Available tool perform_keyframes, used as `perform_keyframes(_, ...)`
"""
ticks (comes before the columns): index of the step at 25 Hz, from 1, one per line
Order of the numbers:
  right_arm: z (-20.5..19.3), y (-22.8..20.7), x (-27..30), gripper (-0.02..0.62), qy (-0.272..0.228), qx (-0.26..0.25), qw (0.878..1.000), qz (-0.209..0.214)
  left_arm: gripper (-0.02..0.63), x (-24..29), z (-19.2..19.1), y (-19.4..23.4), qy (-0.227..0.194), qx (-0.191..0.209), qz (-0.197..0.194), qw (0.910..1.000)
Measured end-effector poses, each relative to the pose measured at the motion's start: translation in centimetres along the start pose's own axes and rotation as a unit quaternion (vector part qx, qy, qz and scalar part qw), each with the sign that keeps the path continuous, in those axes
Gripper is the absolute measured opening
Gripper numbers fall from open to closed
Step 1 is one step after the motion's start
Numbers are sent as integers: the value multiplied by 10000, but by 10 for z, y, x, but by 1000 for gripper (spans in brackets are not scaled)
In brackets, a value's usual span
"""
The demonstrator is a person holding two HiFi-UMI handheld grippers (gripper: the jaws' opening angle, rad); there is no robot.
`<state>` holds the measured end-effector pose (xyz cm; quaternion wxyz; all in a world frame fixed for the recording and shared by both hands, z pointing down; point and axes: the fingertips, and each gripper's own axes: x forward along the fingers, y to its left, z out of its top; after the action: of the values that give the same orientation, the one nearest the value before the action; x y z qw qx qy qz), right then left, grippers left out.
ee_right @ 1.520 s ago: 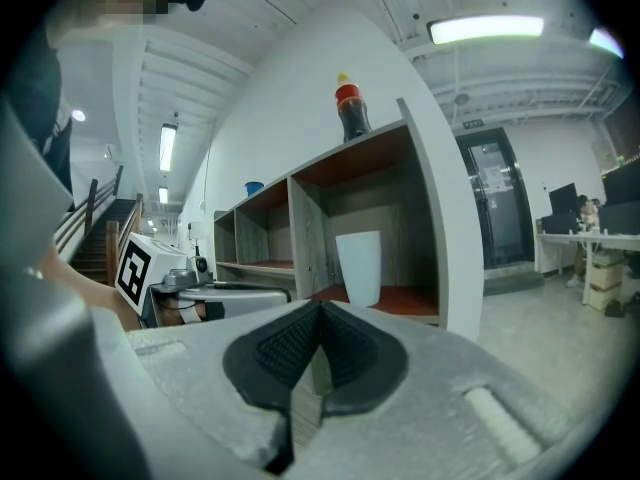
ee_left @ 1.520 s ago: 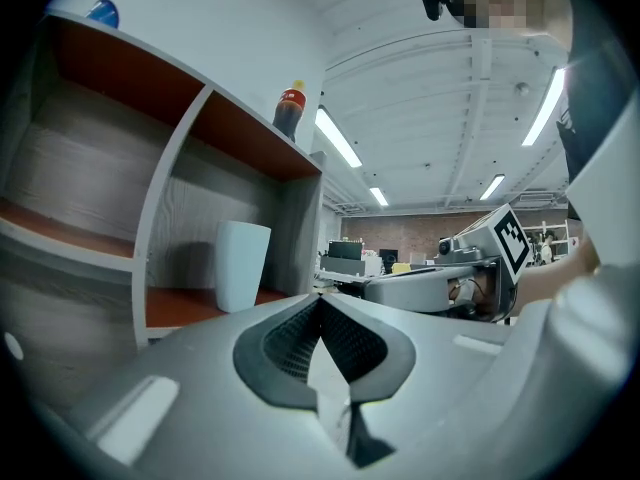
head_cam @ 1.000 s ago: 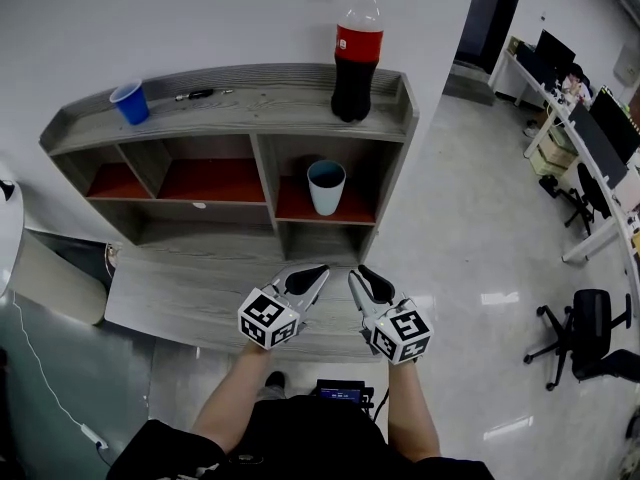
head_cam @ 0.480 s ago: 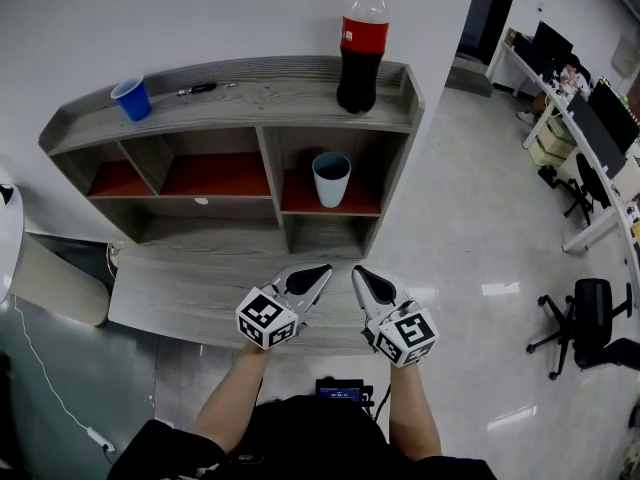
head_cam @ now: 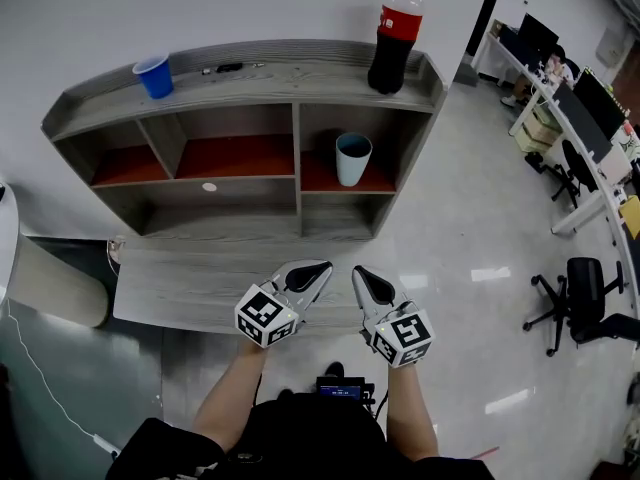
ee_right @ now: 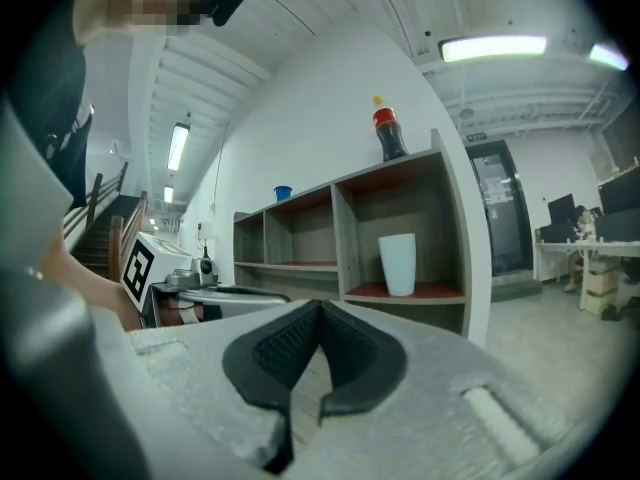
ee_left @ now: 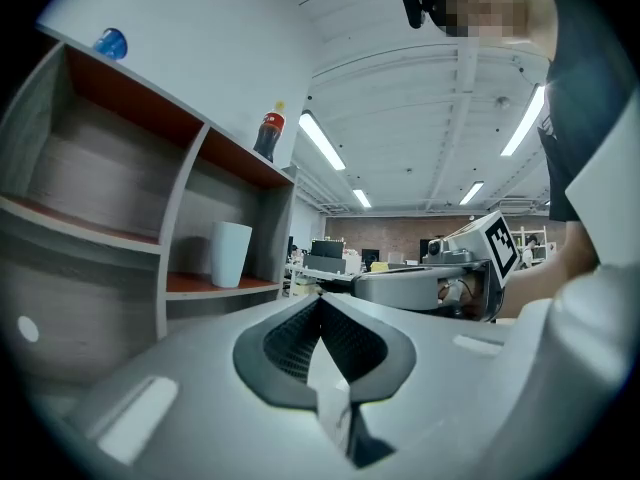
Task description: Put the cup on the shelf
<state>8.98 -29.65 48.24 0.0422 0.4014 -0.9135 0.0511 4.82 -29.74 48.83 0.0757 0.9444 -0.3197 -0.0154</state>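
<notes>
We see both claws pressed together with nothing in them: left gripper (head_cam: 316,268) and right gripper (head_cam: 362,274) side by side at lower centre, same spot as before. The shelf (head_cam: 300,73) has shifted up and right in frame. The white cup (head_cam: 352,158) stands upright in its right-middle compartment. On top: blue cup (head_cam: 153,76) upper left, cola bottle (head_cam: 393,38) upper right, holding dark liquid.

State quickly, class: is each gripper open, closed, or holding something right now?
Left gripper: closed, holding nothing.
Right gripper: closed, holding nothing.
</notes>
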Motion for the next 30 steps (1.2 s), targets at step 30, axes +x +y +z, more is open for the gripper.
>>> perform_keyframes(30, -37, 88, -57, 0, 402, 212, 9910, -1259, -9, -105, -37, -28, 437, 328, -95, 9985)
